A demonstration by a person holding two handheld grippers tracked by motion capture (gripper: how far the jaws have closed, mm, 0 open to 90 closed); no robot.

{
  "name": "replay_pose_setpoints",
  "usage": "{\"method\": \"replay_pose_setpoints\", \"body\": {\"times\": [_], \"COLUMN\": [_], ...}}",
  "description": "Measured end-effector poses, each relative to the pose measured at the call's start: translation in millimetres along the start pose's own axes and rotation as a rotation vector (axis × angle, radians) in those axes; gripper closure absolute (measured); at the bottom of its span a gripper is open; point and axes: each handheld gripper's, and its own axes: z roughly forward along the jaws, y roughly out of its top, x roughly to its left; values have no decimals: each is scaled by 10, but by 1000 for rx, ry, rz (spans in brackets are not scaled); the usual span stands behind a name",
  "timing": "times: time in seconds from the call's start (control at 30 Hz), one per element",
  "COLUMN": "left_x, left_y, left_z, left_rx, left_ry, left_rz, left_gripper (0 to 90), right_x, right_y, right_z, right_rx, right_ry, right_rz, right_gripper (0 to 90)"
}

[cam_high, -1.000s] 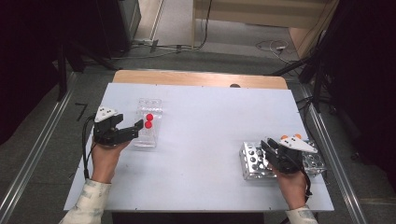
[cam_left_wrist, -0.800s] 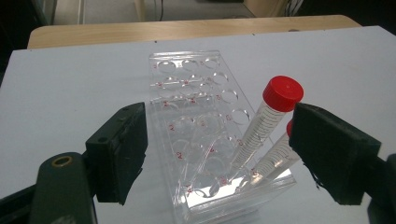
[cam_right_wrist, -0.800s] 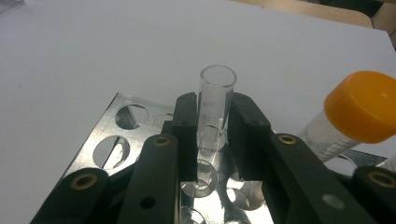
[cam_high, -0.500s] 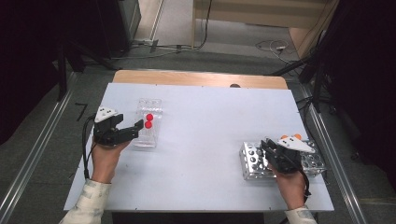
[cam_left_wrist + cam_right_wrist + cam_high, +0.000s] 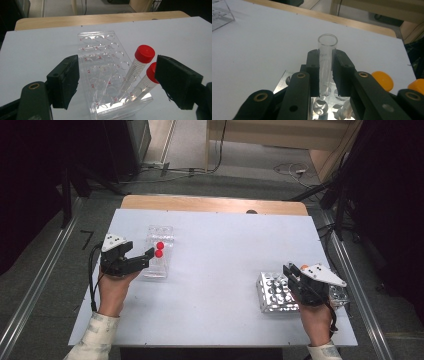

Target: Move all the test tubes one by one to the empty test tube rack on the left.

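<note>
right hand-held gripper (image 5: 327, 75) clamped on one clear open tube (image 5: 326, 60) over metal rack (image 5: 322, 105), left hand-held gripper (image 5: 117, 82) released around two red-capped tubes (image 5: 140, 67)

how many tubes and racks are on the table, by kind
red-capped tubes: 2, standing in the clear rack
open glass tube: 1, clamped in the right hand-held gripper above the metal rack
clear plastic rack: 1
metal rack: 1
orange caps: 2, beside the metal rack
total: 7

Clear glossy plastic rack (image 5: 105, 75), shiny metal block (image 5: 275, 292), clear glass-like tube (image 5: 326, 62), matt white tabletop (image 5: 220, 245).
</note>
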Motion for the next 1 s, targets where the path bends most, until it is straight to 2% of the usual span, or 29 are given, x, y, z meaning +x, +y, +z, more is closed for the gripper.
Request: {"method": "replay_pose_setpoints", "body": {"times": [0.17, 0.33, 0.43, 0.6, 1.0], "left_x": [-26, -77, -113, -184, -325], "left_y": [12, 32, 48, 65, 106], "left_z": [-21, -54, -75, -104, -178], "left_rx": [-8, -25, -34, -42, -64], "left_ry": [-1, -6, -12, -9, -46], "left_rz": [6, 19, 26, 55, 82], "left_gripper": [206, 207, 207, 207, 209], "right_x": [45, 113, 172, 296, 611], "right_y": [97, 171, 195, 223, 319], "right_z": [-116, -169, -161, -118, -33], "right_rx": [-42, -62, -61, -50, -58], "right_ry": [7, 47, 80, 125, 217], "right_rz": [-3, -14, -10, -38, -79], "right_gripper": [733, 734, 734, 733, 733]}}
